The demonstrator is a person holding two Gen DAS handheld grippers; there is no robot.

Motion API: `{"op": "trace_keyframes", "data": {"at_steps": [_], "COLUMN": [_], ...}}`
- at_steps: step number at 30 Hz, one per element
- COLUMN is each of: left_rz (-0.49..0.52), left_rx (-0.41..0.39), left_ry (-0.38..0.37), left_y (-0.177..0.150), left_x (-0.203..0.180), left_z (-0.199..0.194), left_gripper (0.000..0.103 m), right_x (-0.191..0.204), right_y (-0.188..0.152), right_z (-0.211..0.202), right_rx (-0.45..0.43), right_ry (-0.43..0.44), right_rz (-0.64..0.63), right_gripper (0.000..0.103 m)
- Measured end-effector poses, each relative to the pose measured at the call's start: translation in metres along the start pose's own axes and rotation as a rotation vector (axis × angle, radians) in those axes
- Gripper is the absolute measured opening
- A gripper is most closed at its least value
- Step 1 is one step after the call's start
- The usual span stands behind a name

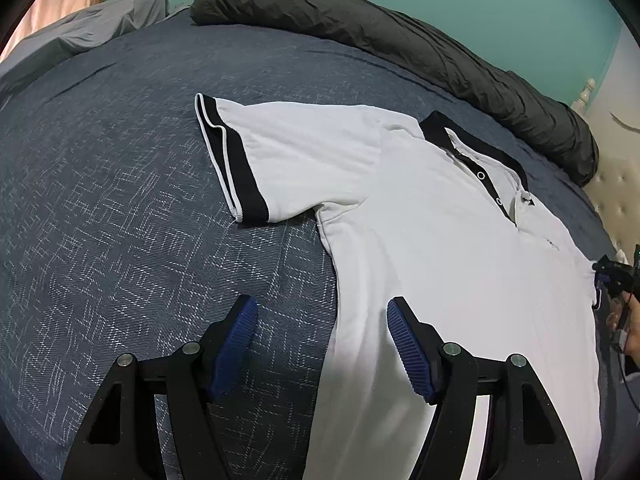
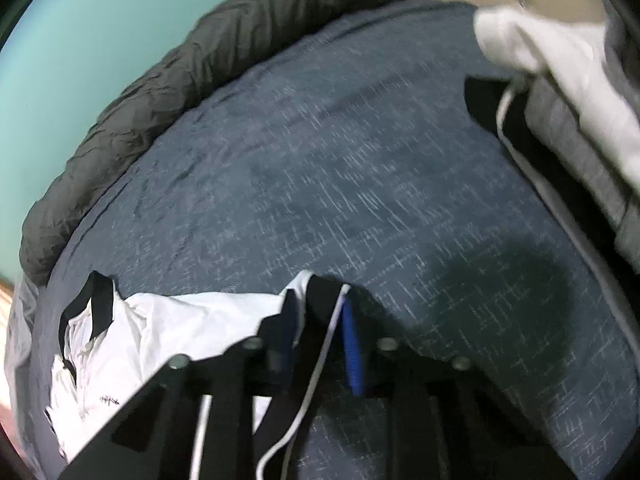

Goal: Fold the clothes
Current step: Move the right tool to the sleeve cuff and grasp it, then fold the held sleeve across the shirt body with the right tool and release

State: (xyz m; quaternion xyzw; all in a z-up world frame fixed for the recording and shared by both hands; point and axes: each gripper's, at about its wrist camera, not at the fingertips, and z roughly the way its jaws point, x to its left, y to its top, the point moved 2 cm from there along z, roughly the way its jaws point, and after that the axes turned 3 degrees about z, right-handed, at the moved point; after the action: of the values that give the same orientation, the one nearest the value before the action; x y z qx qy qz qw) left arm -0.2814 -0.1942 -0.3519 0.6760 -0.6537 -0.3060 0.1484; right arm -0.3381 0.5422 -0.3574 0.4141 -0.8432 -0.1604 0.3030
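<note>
Two grippers at work on one white polo shirt, spread face up on the blue bed cover. Lies flat so that the folds can come out neat.

On the left gripper: jaws wide apart, holding nothing, hanging just above the shirt's side edge. One blue ribbed pad over the bed cover, the other over the white cloth. Looks ready to drop and pinch that edge, or the near sleeve further up.

On the right gripper: jaws closed tight on the black cuff of the other sleeve, with a thin white stripe running down between the pads. Likely held so as to swing that sleeve in over the chest. Blurry there, so hard to say how much cloth sits in the grip.

Soft, thin knit for the shirt; floppy, quick to wrinkle. Black collar and black sleeve bands with a white line, a bit thicker. Two small round snaps below the collar. Bed cover woven and rough-looking, with pale criss-cross marks. Puffy dark blanket rolled along the far edge. More clothes in a pile, well apart to the right.
</note>
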Motion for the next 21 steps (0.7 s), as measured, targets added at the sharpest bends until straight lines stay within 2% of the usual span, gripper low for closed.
{"op": "trace_keyframes", "data": {"at_steps": [3, 12, 16, 21], "left_rz": [0.001, 0.005, 0.002, -0.002], "left_rx": [-0.002, -0.011, -0.020, -0.024], "left_ry": [-0.001, -0.004, -0.003, -0.011], "left_y": [0.000, 0.002, 0.003, 0.004], "left_x": [0.000, -0.001, -0.001, -0.001], "left_z": [-0.001, -0.003, -0.005, -0.007], "left_gripper": [0.072, 0.072, 0.072, 0.072], "right_x": [0.016, 0.062, 0.089, 0.142], "right_y": [-0.002, -0.002, -0.010, -0.034], "right_z": [-0.007, -0.051, -0.068, -0.070], "right_rx": [-0.023, -0.111, -0.116, -0.082], "right_ry": [0.014, 0.075, 0.086, 0.050], "right_rz": [-0.074, -0.171, -0.225, -0.351], "right_gripper": [0.005, 0.004, 0.004, 0.004]}}
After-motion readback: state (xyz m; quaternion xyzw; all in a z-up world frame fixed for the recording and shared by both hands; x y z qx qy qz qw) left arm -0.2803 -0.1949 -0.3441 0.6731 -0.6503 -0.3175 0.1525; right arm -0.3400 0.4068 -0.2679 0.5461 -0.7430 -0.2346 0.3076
